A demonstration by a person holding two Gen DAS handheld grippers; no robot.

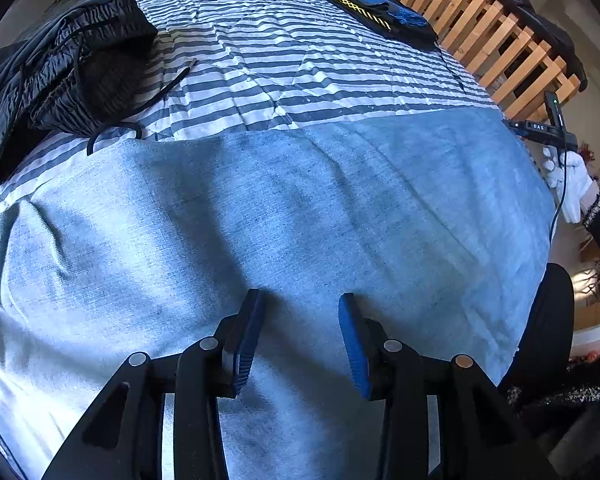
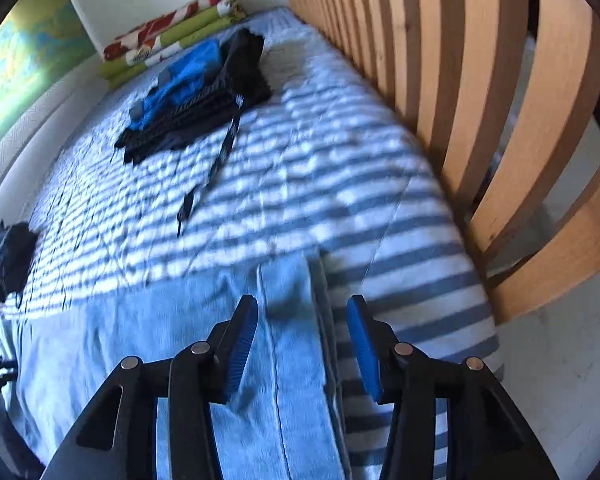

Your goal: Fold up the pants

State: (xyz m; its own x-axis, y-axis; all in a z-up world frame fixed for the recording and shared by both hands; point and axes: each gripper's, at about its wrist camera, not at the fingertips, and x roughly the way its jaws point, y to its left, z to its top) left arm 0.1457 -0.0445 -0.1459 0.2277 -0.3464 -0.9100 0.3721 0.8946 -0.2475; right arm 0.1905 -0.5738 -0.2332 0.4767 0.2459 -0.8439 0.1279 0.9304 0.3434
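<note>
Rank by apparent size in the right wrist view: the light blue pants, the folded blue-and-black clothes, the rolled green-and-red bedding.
1. Light blue pants, though nearest the camera.
2. Folded blue-and-black clothes.
3. Rolled green-and-red bedding, farthest away.

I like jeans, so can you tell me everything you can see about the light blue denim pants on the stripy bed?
The light blue denim pants lie spread flat on the blue-and-white striped quilt, faded and softly wrinkled, with dark shadows across them. In the right wrist view a stitched seam runs down one leg and its edge looks doubled over. The left gripper and right gripper both stand open just above the cloth, gripping nothing.
</note>
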